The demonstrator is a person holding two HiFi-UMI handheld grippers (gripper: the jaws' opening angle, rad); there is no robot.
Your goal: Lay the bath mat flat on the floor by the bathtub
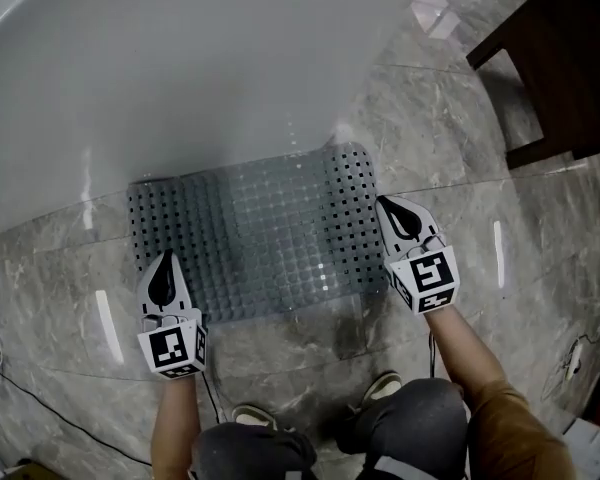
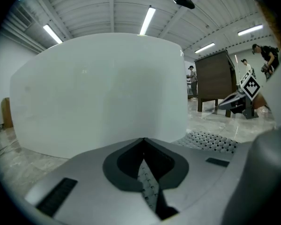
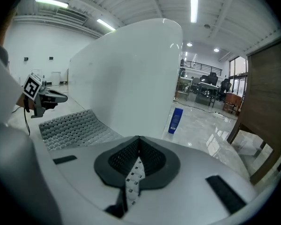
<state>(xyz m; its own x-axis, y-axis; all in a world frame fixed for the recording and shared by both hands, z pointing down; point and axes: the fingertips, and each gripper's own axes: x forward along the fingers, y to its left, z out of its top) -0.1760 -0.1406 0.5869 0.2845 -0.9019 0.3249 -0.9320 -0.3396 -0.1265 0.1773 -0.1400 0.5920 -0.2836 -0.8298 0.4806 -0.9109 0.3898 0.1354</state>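
A grey see-through bath mat [image 1: 265, 233] with rows of holes is spread on the marble floor against the white bathtub [image 1: 180, 58]. My left gripper [image 1: 165, 258] is shut on the mat's near left corner, and a strip of the mat [image 2: 149, 184] shows between its closed jaws [image 2: 143, 143]. My right gripper [image 1: 384, 203] is shut on the right edge, with a strip of the mat [image 3: 134, 175] pinched in its jaws [image 3: 138, 140]. In the right gripper view the mat's [image 3: 70, 128] far part curves up towards the tub wall [image 3: 131, 78].
A dark wooden cabinet [image 1: 560, 58] stands at the right beyond the mat. A blue bottle [image 3: 176, 121] stands on the floor by the tub's end. A black cable [image 1: 50, 403] runs along the floor at the lower left. The person's knees and shoes [image 1: 380, 388] are just behind the mat.
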